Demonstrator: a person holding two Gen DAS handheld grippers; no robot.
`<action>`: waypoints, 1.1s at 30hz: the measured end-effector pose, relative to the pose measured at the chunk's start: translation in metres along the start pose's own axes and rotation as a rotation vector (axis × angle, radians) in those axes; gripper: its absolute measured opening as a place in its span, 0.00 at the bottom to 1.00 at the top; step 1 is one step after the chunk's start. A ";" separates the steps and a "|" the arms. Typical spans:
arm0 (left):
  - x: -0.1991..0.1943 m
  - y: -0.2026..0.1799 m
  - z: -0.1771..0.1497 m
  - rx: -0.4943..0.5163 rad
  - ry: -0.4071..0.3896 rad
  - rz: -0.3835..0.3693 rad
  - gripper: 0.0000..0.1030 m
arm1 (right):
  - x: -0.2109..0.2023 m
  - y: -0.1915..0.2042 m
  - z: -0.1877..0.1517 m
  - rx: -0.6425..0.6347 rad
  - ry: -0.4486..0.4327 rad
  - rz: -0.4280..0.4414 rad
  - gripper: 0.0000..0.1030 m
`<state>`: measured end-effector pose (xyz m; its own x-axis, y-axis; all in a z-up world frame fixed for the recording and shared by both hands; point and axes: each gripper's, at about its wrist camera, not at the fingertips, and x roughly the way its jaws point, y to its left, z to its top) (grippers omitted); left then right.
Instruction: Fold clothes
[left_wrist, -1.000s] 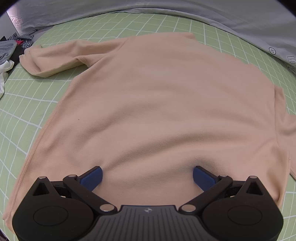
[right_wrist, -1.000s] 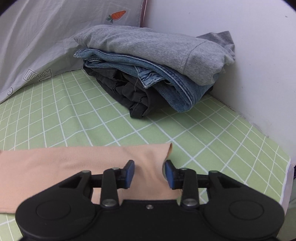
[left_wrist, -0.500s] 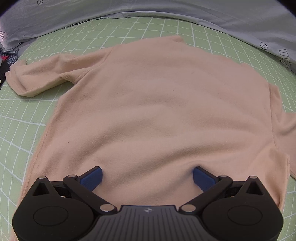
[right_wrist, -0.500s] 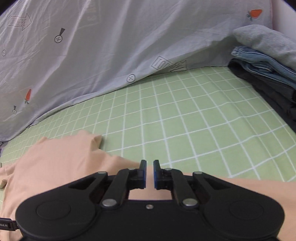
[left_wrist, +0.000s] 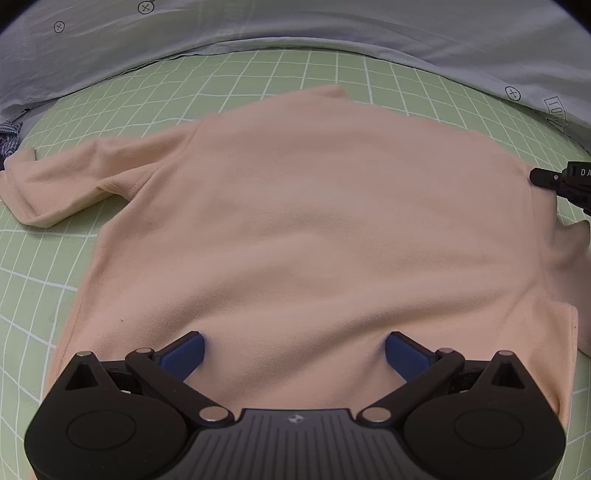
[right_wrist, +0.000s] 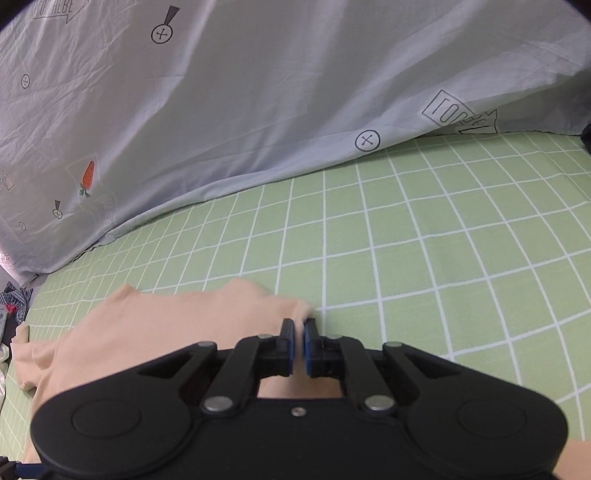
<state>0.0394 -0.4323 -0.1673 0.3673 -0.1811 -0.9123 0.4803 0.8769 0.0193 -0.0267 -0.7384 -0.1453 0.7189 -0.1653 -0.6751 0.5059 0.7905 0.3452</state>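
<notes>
Peach shirt (left_wrist: 314, 229) lies spread flat on a green checked sheet (left_wrist: 44, 273), taking up most of the left wrist view. One short sleeve (left_wrist: 70, 188) runs out to the left, flat on the sheet. A grey printed cover (right_wrist: 258, 92) rises behind the sheet.

Left gripper (left_wrist: 294, 350): jaws stand wide apart, blue pads on either side of the shirt's near part, cloth showing between them. Nothing pinched; whether the tips press on the fabric cannot be told.

Right gripper (right_wrist: 299, 341): jaws drawn nearly together, only a thin gap between the blue pads. A corner of the shirt (right_wrist: 177, 325) bunches up right at the tips, its fold running into the gap, so it is clamped on the cloth. In the left wrist view this gripper (left_wrist: 565, 184) shows as a black part at the shirt's right edge, by the far sleeve.

Dark patterned clothes (right_wrist: 13, 302) sit at the sheet's far left edge, apart from the shirt.
</notes>
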 end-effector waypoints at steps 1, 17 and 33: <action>0.001 -0.001 0.001 0.001 -0.008 -0.001 1.00 | 0.004 0.000 0.002 -0.004 0.000 -0.003 0.05; -0.005 0.010 0.018 -0.078 -0.071 0.002 1.00 | -0.018 0.028 0.023 -0.110 -0.050 -0.092 0.53; -0.070 0.127 -0.094 -0.175 -0.132 0.106 0.94 | -0.154 0.068 -0.158 -0.116 0.157 -0.037 0.51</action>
<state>0.0000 -0.2660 -0.1395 0.5149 -0.1307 -0.8472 0.2921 0.9559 0.0300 -0.1785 -0.5662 -0.1212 0.6131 -0.1091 -0.7824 0.4660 0.8497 0.2467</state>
